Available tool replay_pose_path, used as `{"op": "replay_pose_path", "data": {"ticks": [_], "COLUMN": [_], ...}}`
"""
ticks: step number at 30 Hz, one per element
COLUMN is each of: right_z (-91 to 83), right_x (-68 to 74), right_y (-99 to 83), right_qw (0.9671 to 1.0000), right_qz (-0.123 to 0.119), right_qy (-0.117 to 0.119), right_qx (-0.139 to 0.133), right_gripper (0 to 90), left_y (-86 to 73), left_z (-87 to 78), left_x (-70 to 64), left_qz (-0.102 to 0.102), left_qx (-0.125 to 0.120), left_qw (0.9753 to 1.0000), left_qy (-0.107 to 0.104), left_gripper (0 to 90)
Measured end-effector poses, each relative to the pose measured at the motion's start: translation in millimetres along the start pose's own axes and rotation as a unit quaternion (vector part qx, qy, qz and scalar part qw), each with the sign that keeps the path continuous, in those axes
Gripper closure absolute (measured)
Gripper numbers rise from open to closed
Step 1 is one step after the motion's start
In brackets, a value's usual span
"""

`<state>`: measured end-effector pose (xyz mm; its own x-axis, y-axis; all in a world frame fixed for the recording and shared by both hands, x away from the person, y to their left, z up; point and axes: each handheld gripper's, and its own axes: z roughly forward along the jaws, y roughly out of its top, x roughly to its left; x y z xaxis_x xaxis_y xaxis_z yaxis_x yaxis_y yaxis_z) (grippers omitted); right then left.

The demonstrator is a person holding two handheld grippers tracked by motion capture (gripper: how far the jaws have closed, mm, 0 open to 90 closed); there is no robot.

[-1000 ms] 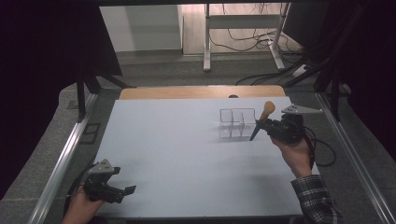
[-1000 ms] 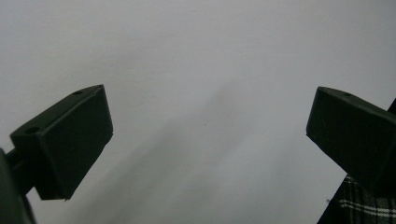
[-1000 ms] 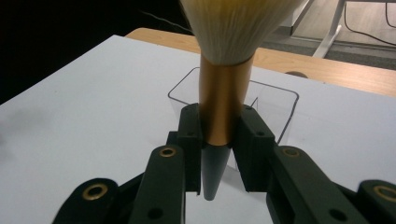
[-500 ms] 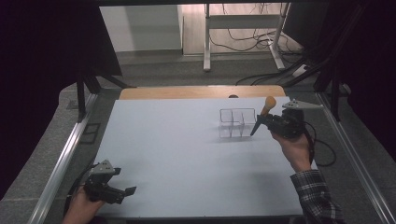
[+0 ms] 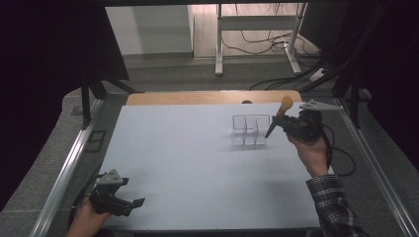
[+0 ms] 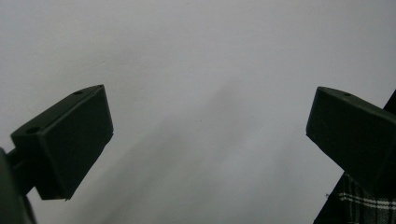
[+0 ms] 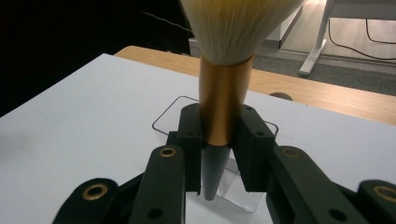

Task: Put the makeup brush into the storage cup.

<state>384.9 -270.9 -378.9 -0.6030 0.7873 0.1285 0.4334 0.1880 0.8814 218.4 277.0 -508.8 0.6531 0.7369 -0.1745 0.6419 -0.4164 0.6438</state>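
Observation:
A makeup brush [image 5: 277,117] with a pale bristle head, a gold ferrule [image 7: 223,105] and a dark pointed handle is clamped in my right gripper [image 5: 285,124], bristles up. Its handle tip hangs just above a clear compartment organiser [image 5: 251,130] on the white table; the organiser's rim [image 7: 166,114] shows under the jaws in the right gripper view. My left gripper [image 5: 133,205] rests at the near left corner of the table, open, its two black jaws wide apart over bare white surface [image 6: 201,93] with nothing between them.
The white tabletop [image 5: 188,163] has a wooden strip [image 5: 212,97] along its far edge and metal rails at both sides. Desk legs and cables [image 5: 257,34] stand on the floor behind. A plaid sleeve [image 5: 336,205] comes in at the lower right.
My right gripper has carried the brush a little up and away, from tilted over the organiser's right side to more upright by its right end. The left gripper has shifted slightly nearer.

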Motion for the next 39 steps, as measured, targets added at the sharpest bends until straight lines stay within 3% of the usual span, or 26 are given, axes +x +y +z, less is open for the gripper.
{"op": "replay_pose_path", "data": {"ticks": [10, 39], "right_z": [4.7, 27.3], "right_x": [-1.9, -17.5], "right_y": [5.8, 19.4], "right_qw": [1.0000, 0.9996], "right_qz": [-0.002, 0.000], "right_qy": [-0.003, -0.029], "right_qx": [-0.003, -0.002], "right_gripper": [73.3, 73.3], "left_y": [0.6, 0.3], "left_z": [0.9, -0.6], "left_x": [-0.4, 1.1], "left_qz": [0.007, 0.001], "left_qx": [0.009, 0.002], "left_qw": [0.9999, 1.0000], "left_qy": [0.001, 0.001], "left_gripper": [1.2, 1.1]}}
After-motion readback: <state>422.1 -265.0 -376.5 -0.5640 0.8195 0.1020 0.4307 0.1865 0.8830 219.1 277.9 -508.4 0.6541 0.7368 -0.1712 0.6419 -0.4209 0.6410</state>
